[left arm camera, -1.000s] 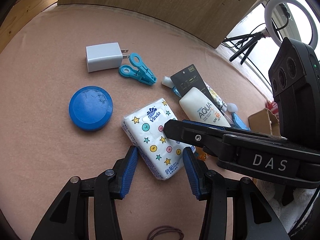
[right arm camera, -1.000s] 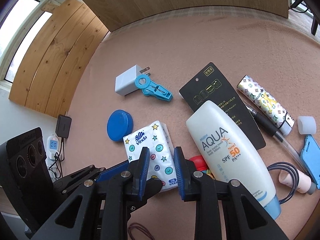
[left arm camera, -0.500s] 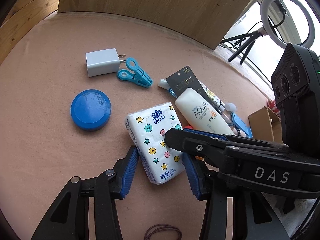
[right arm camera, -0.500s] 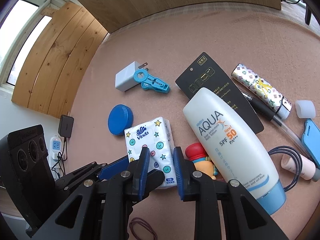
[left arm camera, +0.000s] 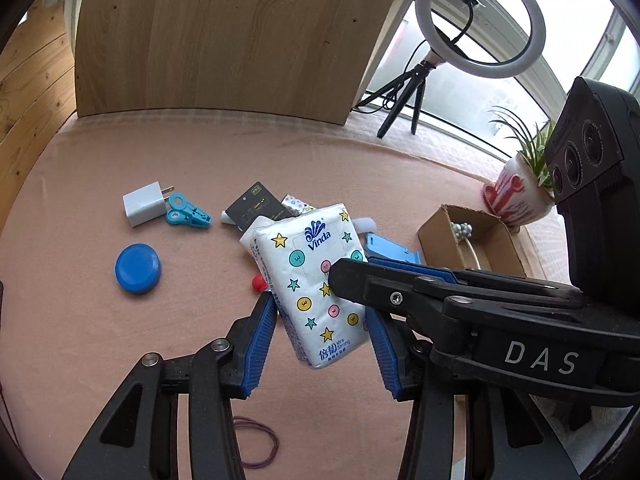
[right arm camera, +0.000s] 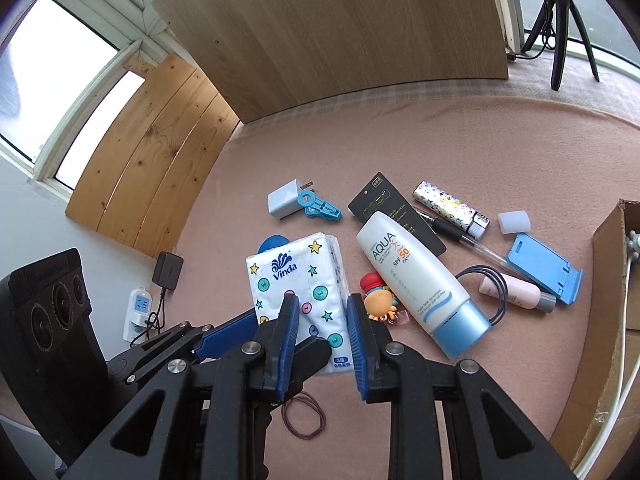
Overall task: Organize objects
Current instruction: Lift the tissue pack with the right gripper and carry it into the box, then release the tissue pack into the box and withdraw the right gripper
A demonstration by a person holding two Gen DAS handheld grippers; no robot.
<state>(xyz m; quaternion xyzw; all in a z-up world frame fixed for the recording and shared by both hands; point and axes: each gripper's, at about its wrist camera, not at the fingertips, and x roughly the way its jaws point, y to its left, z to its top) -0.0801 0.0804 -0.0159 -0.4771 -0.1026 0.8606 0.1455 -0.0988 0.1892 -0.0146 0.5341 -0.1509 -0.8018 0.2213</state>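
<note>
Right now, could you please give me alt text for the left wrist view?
A Vinda tissue pack hangs tilted above a pink mat, between the left gripper's blue pads, with a right gripper finger across its face. Behind lie a charger, clip, blue lid and cardboard box.

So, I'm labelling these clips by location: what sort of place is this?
Probably a room at home set up for recording: a pink carpeted floor strewn with small household items, a ring light on a tripod by the window, and a potted plant.
</note>
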